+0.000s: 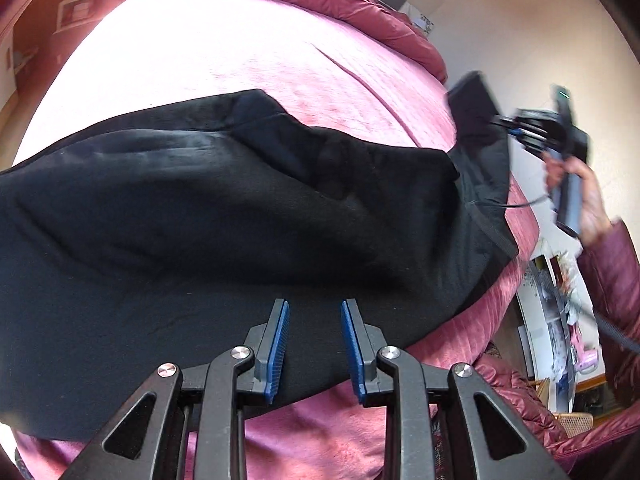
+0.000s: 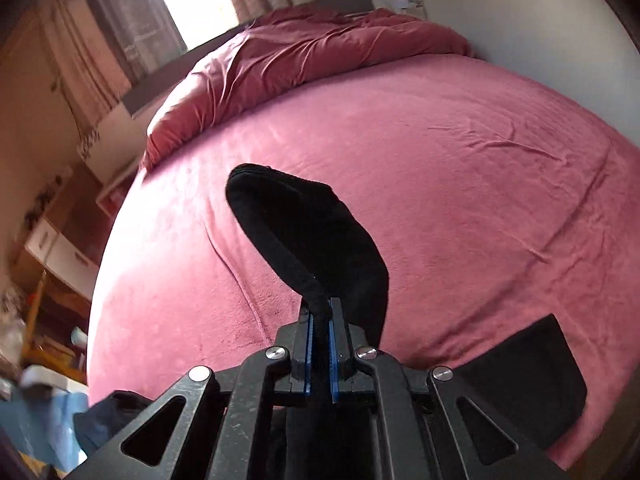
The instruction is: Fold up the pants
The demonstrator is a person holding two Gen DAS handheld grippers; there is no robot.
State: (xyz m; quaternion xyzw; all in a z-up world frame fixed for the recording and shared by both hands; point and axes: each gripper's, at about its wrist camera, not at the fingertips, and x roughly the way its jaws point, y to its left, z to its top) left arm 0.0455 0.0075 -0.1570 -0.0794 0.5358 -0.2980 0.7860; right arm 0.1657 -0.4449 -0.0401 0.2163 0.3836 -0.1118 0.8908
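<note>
Lifting one end of the black pants (image 1: 224,208): right gripper (image 2: 320,320) has its blue pads pinched tight on a thick hemmed edge, waistband or leg cuff, cannot tell which. The fabric loops up and forward from the jaws, off the bed. Seen from the left wrist view, that same gripper (image 1: 508,124) sits out past the far right end of the garment, held in the person's hand (image 1: 588,200), with the cloth rising to it.

Left gripper (image 1: 314,344) hangs over the near edge of the pants, fingers spread wide, nothing between them. Fabric lies directly beneath the gap; contact not certain.

Bulk of the pants lies across the pink bedspread (image 1: 248,60), rumpled, with a raised ridge through the middle. A crumpled red duvet (image 2: 320,44) is bunched at the head of the bed, well apart from the work.

Judgement: the raised end is likely being carried over to make a fold, and the open left claw is placed to pin or grasp the near edge so the cloth does not drag along. Fold not yet made.
</note>
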